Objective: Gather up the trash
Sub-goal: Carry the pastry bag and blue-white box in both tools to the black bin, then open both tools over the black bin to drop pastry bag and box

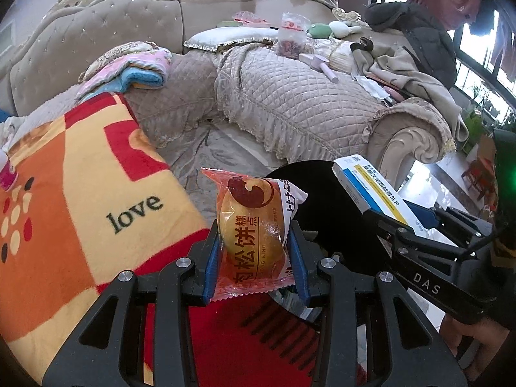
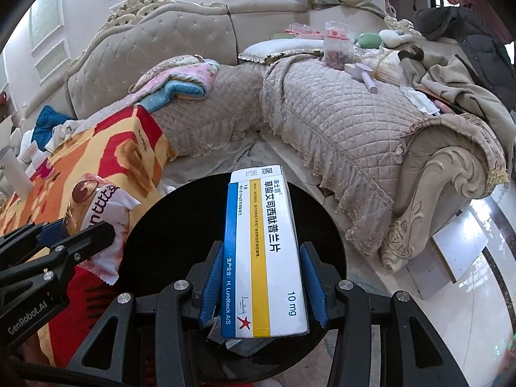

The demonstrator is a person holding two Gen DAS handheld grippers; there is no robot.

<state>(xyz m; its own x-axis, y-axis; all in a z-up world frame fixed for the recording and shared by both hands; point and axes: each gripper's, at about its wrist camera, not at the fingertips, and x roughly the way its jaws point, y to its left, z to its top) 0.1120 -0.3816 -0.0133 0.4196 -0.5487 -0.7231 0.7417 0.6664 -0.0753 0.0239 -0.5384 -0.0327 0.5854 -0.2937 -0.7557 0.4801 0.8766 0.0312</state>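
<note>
My left gripper (image 1: pixel 255 251) is shut on an orange snack cake packet (image 1: pixel 254 229), held upright beside the rim of a round black bin (image 1: pixel 325 193). My right gripper (image 2: pixel 262 277) is shut on a white, blue and yellow medicine box (image 2: pixel 264 251), held over the dark opening of the bin (image 2: pixel 180 225). The box also shows in the left wrist view (image 1: pixel 371 187), and the packet shows at the left of the right wrist view (image 2: pixel 96 213). Some trash lies at the bottom of the bin, mostly hidden by the box.
An orange, red and yellow "love" blanket (image 1: pixel 80 200) covers a surface to the left of the bin. A quilted beige sofa (image 1: pixel 290 96) with folded towels (image 1: pixel 135 67), a bag and clothes wraps around behind. Glossy floor (image 2: pixel 477 258) lies to the right.
</note>
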